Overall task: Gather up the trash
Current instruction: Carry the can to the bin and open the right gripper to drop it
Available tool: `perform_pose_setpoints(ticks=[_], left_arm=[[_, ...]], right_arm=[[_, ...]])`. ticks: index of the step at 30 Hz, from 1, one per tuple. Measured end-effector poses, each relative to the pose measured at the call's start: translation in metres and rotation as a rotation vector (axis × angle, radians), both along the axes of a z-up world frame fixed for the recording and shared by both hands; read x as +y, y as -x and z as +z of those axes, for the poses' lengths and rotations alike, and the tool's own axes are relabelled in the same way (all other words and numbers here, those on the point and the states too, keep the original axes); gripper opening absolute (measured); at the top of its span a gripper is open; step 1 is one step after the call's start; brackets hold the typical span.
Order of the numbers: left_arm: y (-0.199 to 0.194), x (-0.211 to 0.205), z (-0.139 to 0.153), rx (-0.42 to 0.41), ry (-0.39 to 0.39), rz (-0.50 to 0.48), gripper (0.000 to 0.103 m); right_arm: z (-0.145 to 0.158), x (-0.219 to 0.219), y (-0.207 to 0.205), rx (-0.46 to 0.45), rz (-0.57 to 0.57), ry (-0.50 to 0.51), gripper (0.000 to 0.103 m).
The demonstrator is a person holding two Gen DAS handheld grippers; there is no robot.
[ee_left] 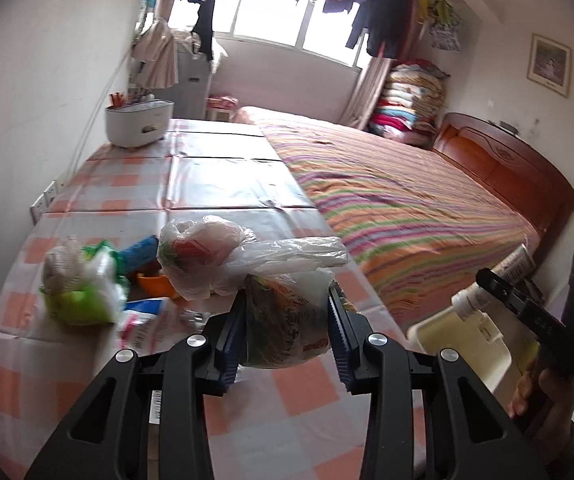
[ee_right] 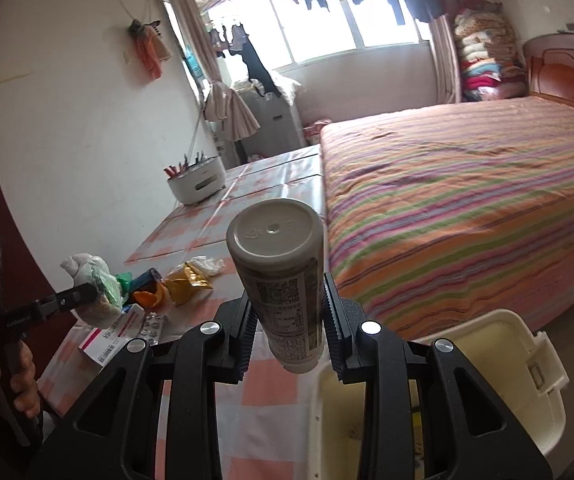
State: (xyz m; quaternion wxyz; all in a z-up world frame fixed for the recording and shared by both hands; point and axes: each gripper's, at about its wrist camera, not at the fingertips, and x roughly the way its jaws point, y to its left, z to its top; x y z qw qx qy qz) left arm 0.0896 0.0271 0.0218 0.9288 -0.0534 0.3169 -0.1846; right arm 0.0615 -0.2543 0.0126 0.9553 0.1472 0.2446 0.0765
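In the left wrist view my left gripper [ee_left: 287,296] is shut on a clear plastic bag [ee_left: 287,320] with a printed wrapper inside, held above the checked table [ee_left: 295,392]. My right gripper [ee_right: 287,292] is shut on a white tube with a grey cap [ee_right: 279,276], which points away from the camera. A cream bin [ee_right: 527,364] stands open below and to the right of the tube. Loose trash lies on the table: a green and white bag [ee_left: 79,284], a blue item [ee_left: 141,252], an orange piece [ee_left: 155,282] and a yellow wrapper [ee_right: 187,280].
A blister pack [ee_right: 153,326] and a pink and white box [ee_right: 107,340] lie near the table's front edge. A white appliance [ee_right: 197,184] stands at the table's far end by the wall. A bed with a striped cover [ee_right: 467,208] runs along the table's right side.
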Motion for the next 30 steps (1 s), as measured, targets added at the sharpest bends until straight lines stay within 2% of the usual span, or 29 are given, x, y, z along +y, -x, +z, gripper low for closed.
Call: perform_pose_setpoints(ticks=[9, 15, 19, 20, 21, 22, 23, 26, 30], left_arm=[[0.018, -0.086, -0.019, 0.043, -0.052, -0.233, 0.037], [0.023, -0.112, -0.027, 0.063, -0.082, -0.295, 0.037], [0.025, -0.124, -0.028, 0.072, -0.086, -0.311, 0.037], [0.025, -0.127, -0.028, 0.073, -0.088, -0.318, 0.037], [0.024, -0.13, -0.028, 0.073, -0.091, -0.323, 0.037], [0.026, -0.136, -0.029, 0.073, -0.092, -0.325, 0.037], [0.026, -0.138, -0.029, 0.075, -0.093, -0.331, 0.037], [0.026, -0.148, -0.032, 0.088, -0.094, -0.348, 0.037], [0.026, -0.163, -0.037, 0.104, -0.102, -0.372, 0.037]], right_arm=[[-0.031, -0.052, 0.01, 0.104, -0.129, -0.023, 0.03], [-0.043, -0.066, 0.006, 0.165, -0.169, -0.047, 0.032], [-0.047, -0.066, 0.002, 0.194, -0.2, -0.024, 0.034], [-0.047, -0.067, 0.003, 0.197, -0.204, -0.02, 0.035], [-0.046, -0.066, 0.004, 0.198, -0.213, -0.019, 0.042], [-0.046, -0.068, 0.005, 0.198, -0.224, -0.023, 0.051], [-0.045, -0.07, 0.006, 0.193, -0.231, -0.032, 0.053], [-0.036, -0.077, 0.013, 0.143, -0.277, -0.049, 0.053], [-0.017, -0.093, 0.032, 0.019, -0.372, -0.117, 0.056]])
